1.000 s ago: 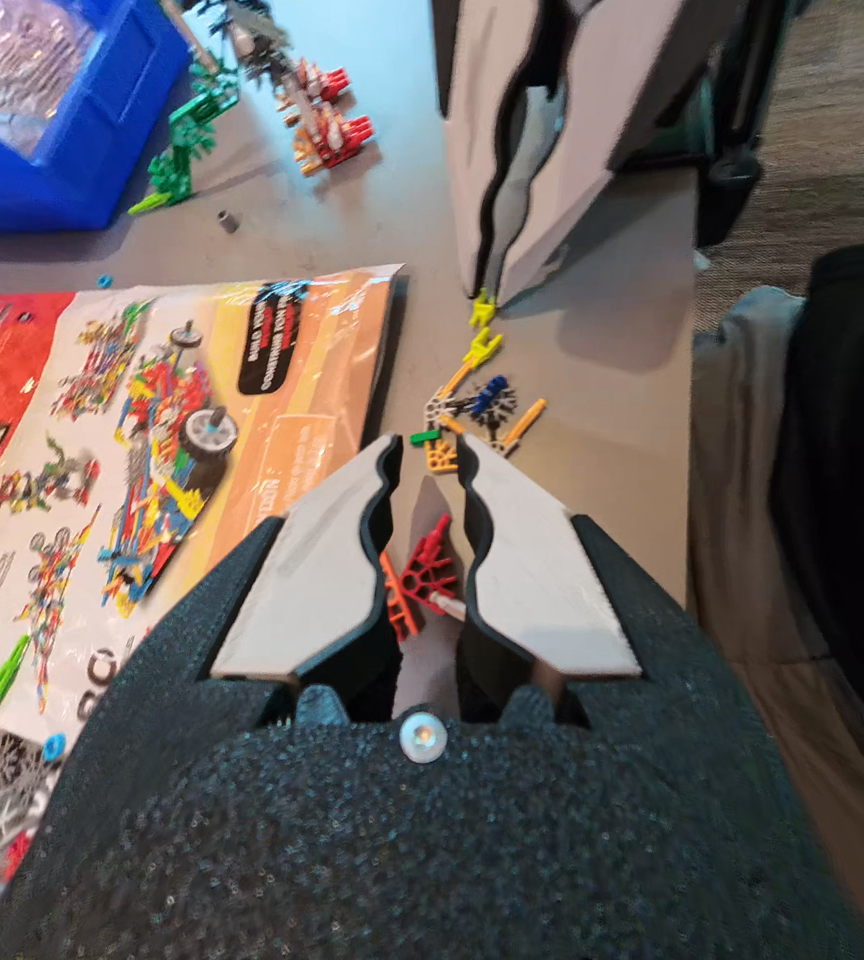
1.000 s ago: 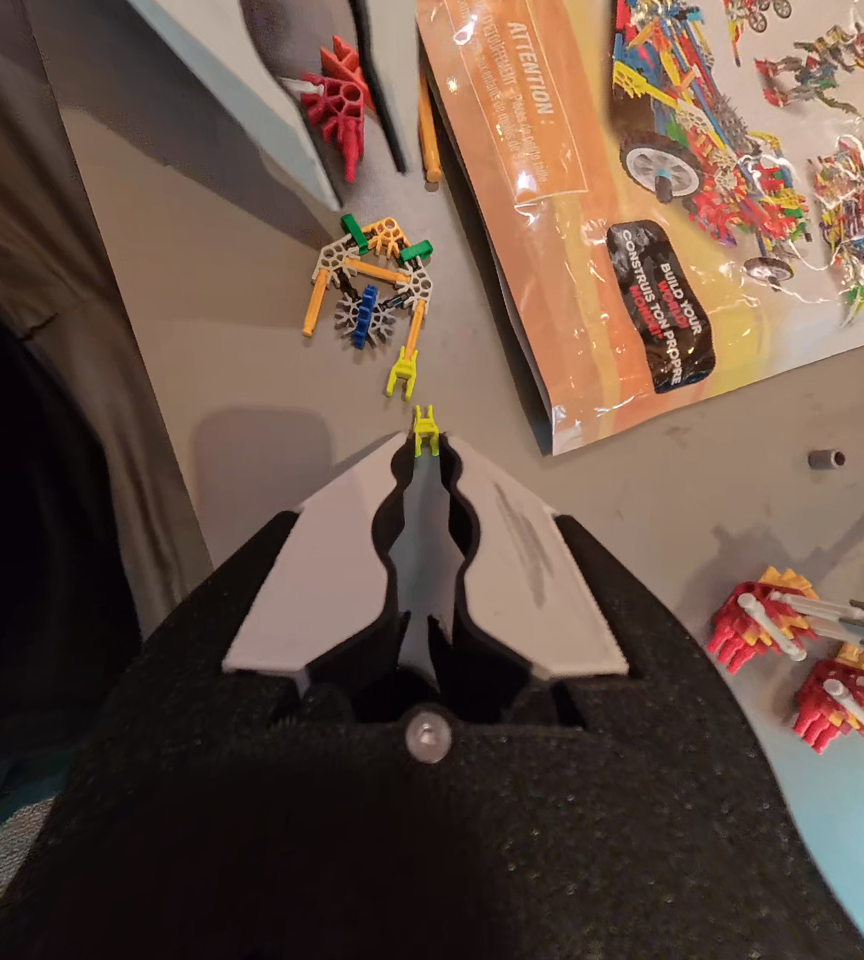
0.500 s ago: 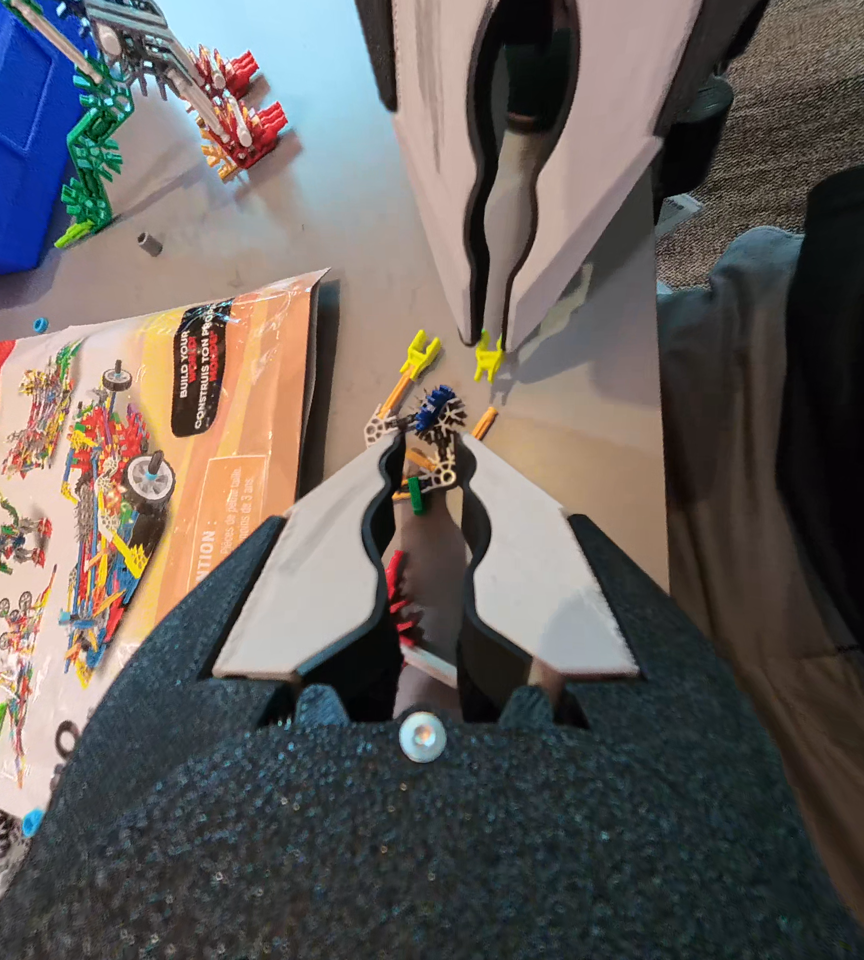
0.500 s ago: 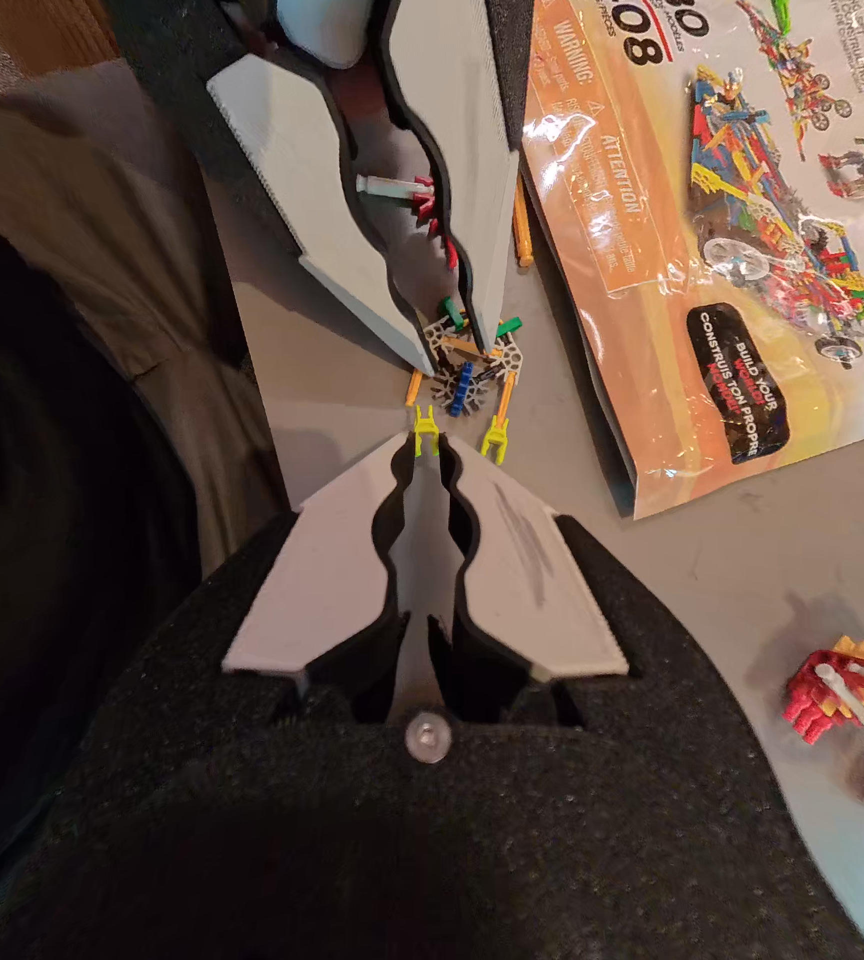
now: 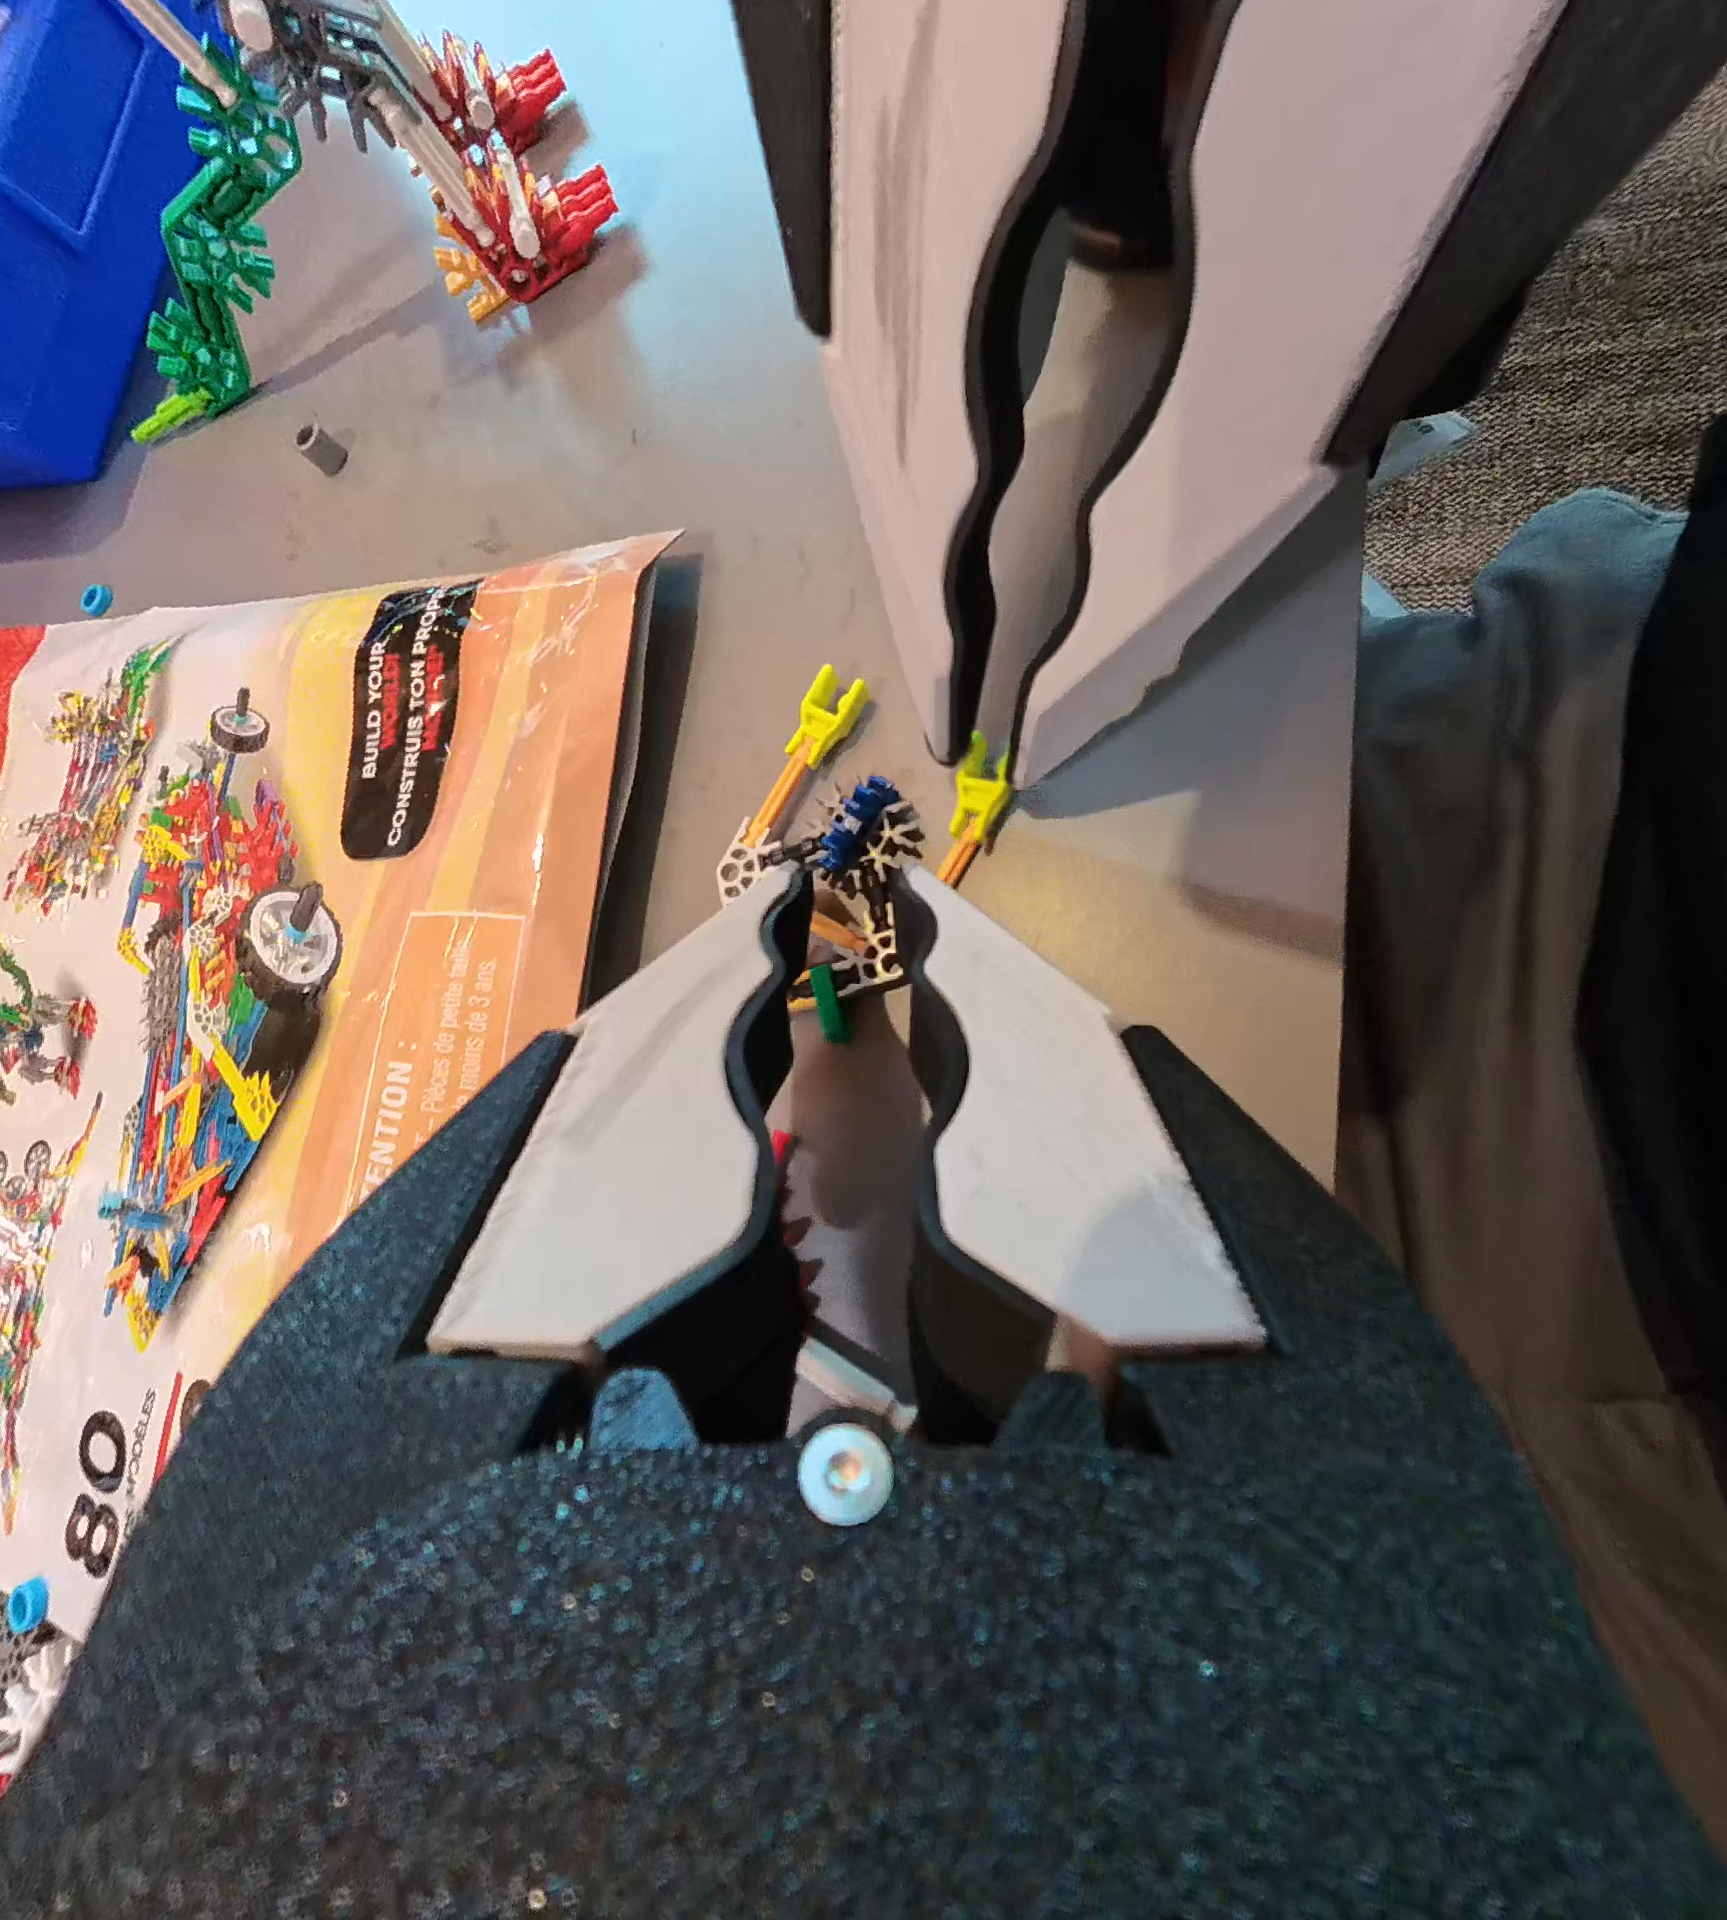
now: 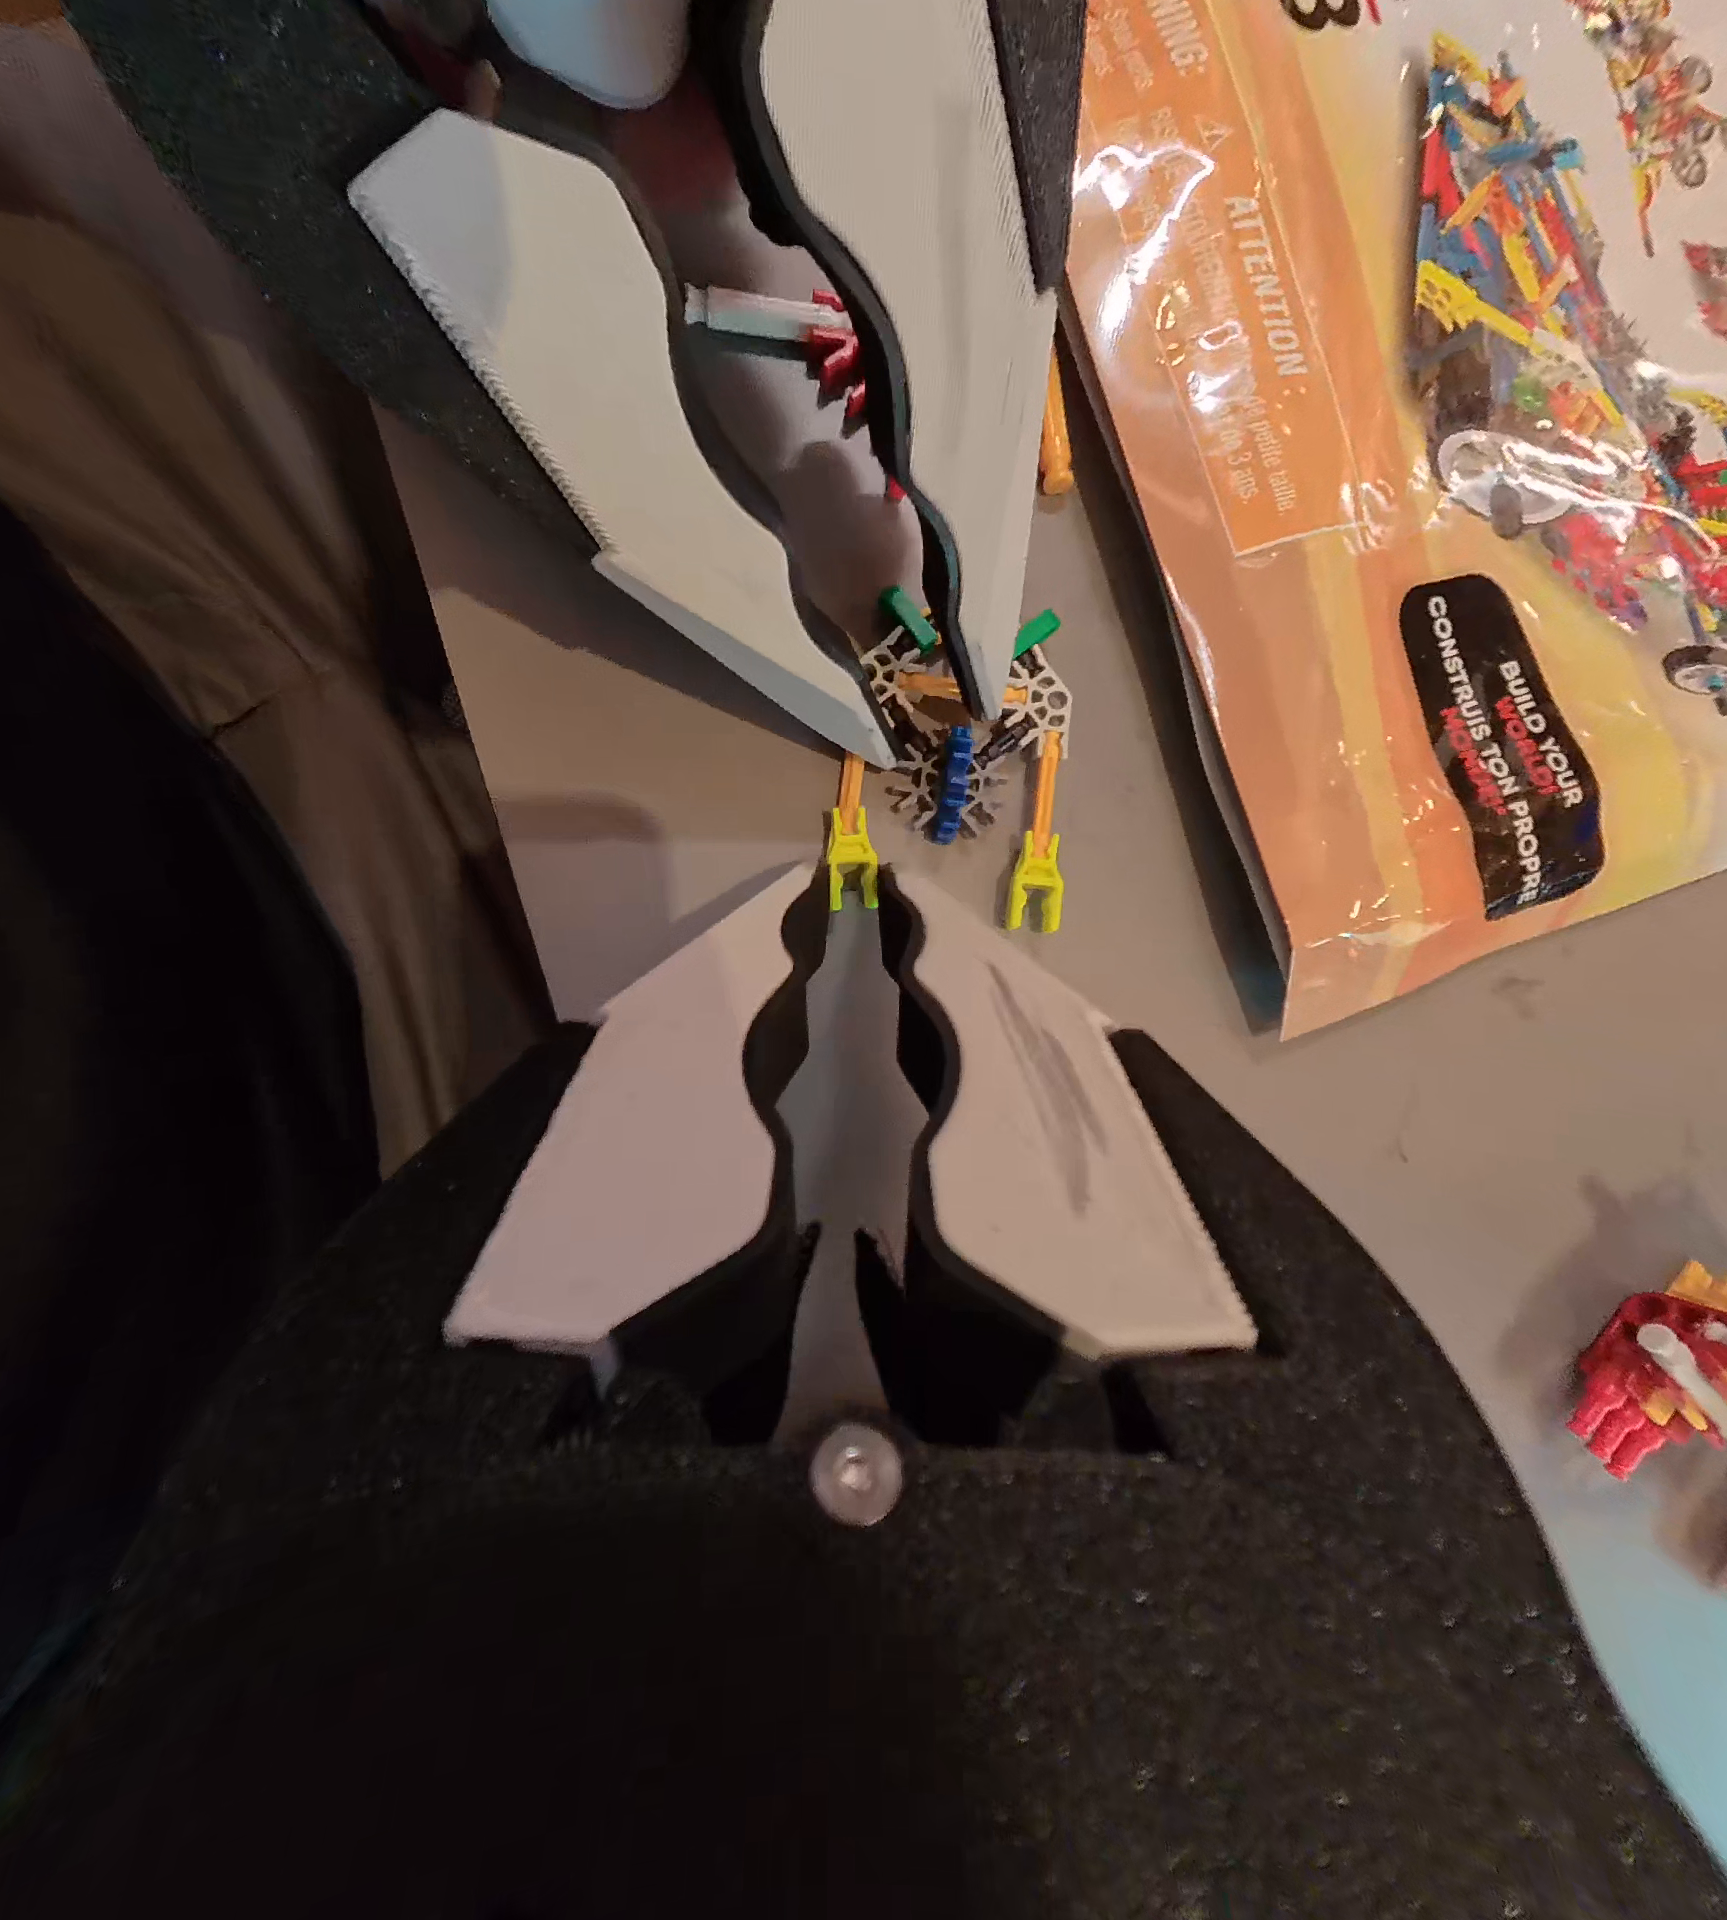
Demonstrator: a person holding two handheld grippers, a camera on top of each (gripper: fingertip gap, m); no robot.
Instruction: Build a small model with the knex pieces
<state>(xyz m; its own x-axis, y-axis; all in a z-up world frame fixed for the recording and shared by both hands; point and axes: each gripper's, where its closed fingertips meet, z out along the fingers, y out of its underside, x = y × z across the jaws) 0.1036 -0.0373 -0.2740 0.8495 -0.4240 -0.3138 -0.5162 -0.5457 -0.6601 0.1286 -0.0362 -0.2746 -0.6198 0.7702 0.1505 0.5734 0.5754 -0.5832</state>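
Note:
A small toy assembly (image 5: 854, 821) of grey connectors, a blue gear, orange rods and green clips lies on the grey table near its edge. My left gripper (image 5: 851, 888) is a little open, and its tips straddle one grey connector of the assembly (image 6: 952, 784). A red connector on a white rod (image 6: 817, 343) shows farther back between the left fingers; I cannot tell whether it is held. My right gripper (image 6: 854, 878) is shut on a yellow clip (image 6: 851, 862), which sits at the end of one orange rod. A second yellow clip (image 6: 1035, 883) caps the other rod.
A printed plastic bag (image 5: 267, 935) lies left of the assembly, with a loose orange rod (image 6: 1051, 436) beside it. A blue bin (image 5: 7, 260), a green, red and grey model (image 5: 371, 156) and a small grey sleeve (image 5: 322, 449) stand farther off. A person's leg (image 5: 1461, 935) is past the table edge. Less than 4 cm separates the two grippers' tips.
My right gripper has carried the yellow clip to the end of the assembly's free orange rod. My left gripper has moved forward until its tips straddle the assembly.

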